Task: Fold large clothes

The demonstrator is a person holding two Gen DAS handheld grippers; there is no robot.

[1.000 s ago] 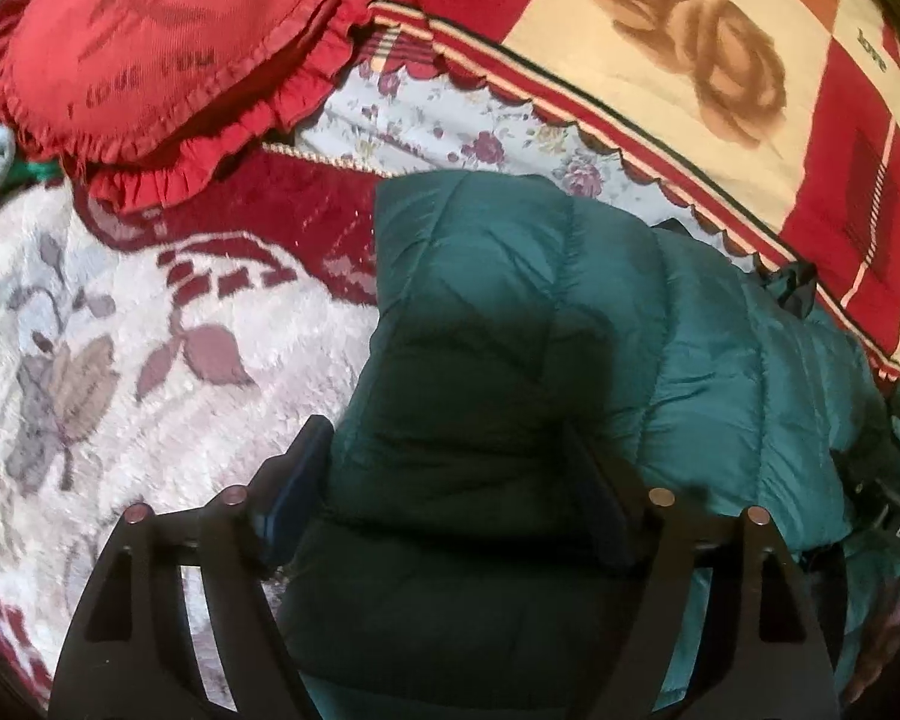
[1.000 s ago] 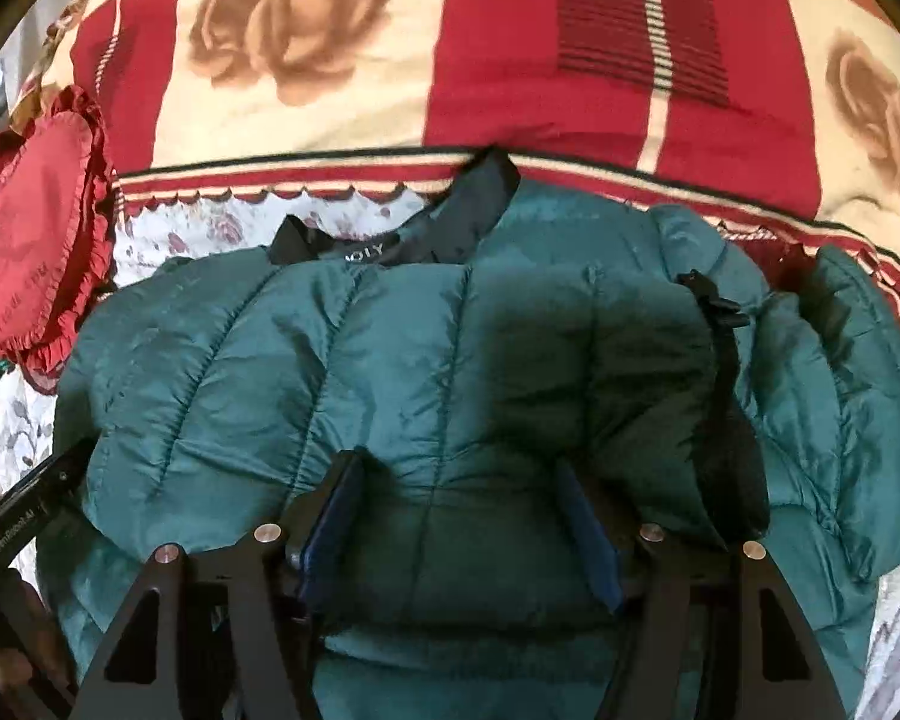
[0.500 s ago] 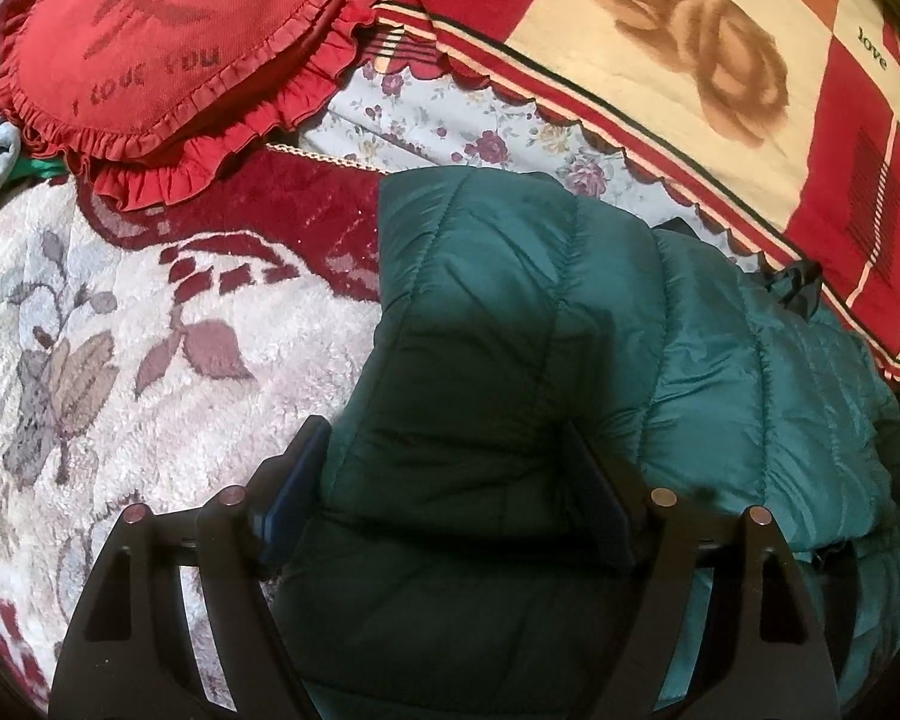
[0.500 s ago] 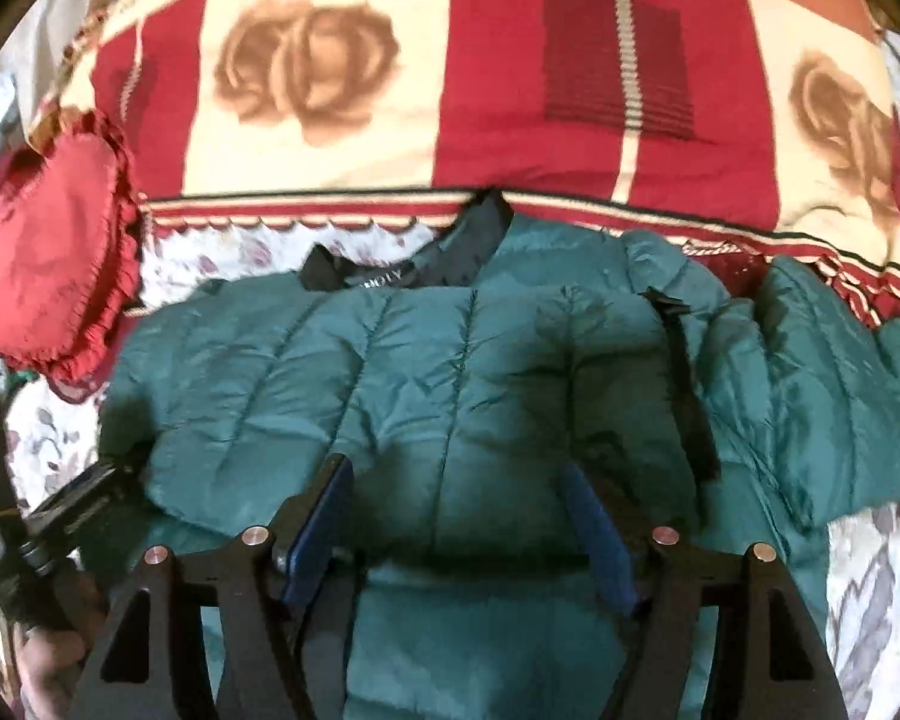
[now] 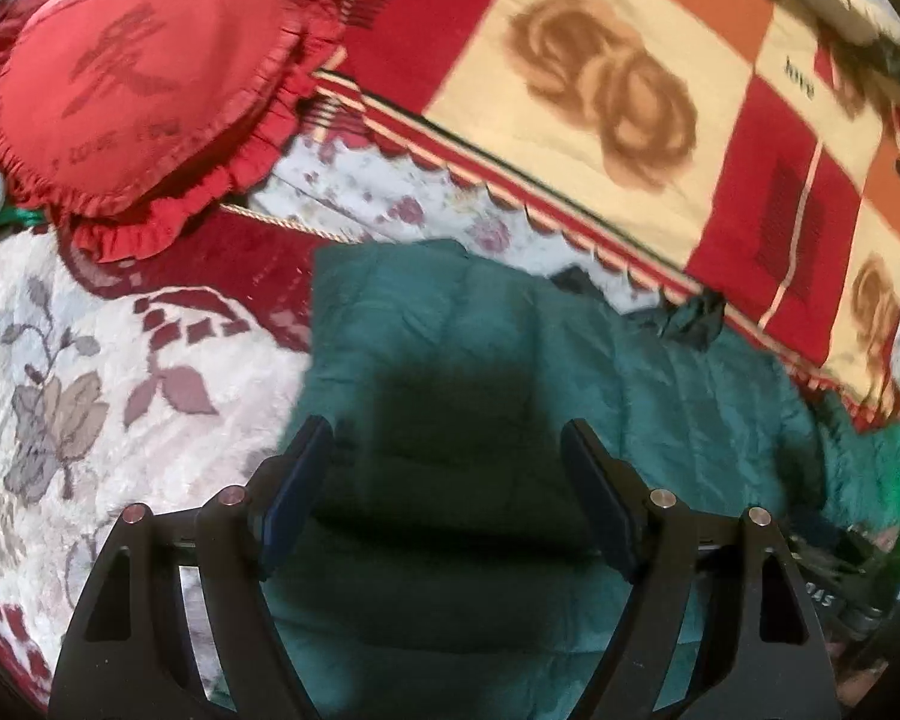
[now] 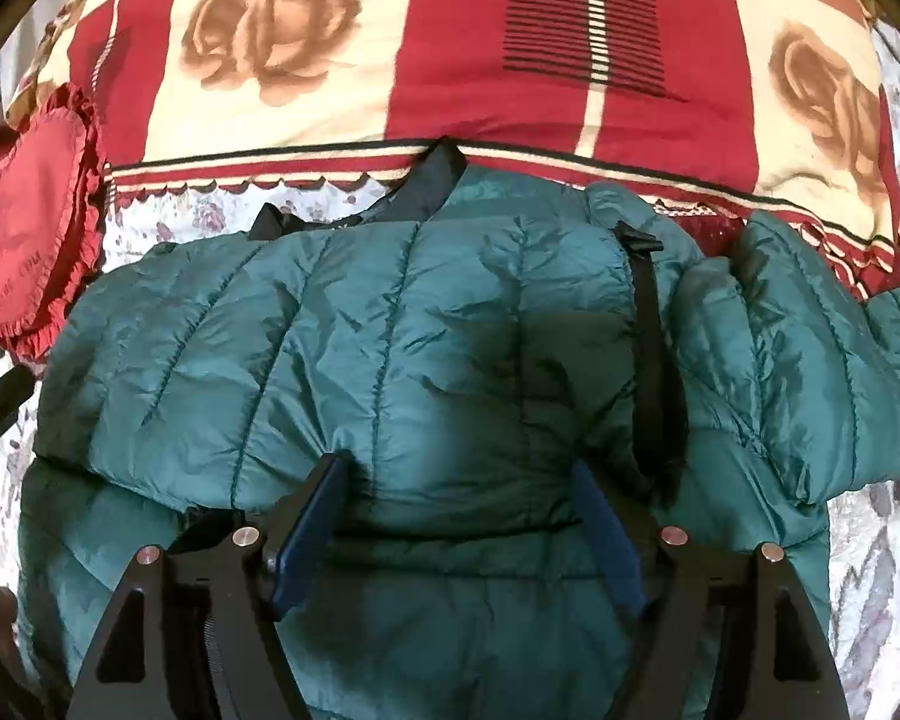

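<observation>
A teal quilted puffer jacket (image 6: 426,330) lies on the bed, its upper part folded down over the lower part, with a dark collar (image 6: 432,180) at the far edge. A sleeve (image 6: 810,348) spreads to the right. My right gripper (image 6: 457,465) hovers at the folded edge. Its jaws are opening, with the puffy fold between them and the pads (image 6: 306,522) not pressing it. In the left wrist view the jacket (image 5: 510,360) sits below my left gripper (image 5: 447,429), which is open and holds nothing. The right gripper's body (image 5: 840,600) shows at the lower right.
A red heart-shaped frilled cushion (image 5: 132,90) lies at the far left. Behind the jacket lies a red and cream rose-patterned blanket (image 6: 480,48). A pale floral bedspread (image 5: 90,390) covers the bed left of the jacket. A black strap (image 6: 648,324) runs down the jacket's right side.
My left gripper has lifted away from the jacket, which now looks smaller below it. The right gripper's jaws have widened over the fold. The left gripper has slid toward the right view's left edge.
</observation>
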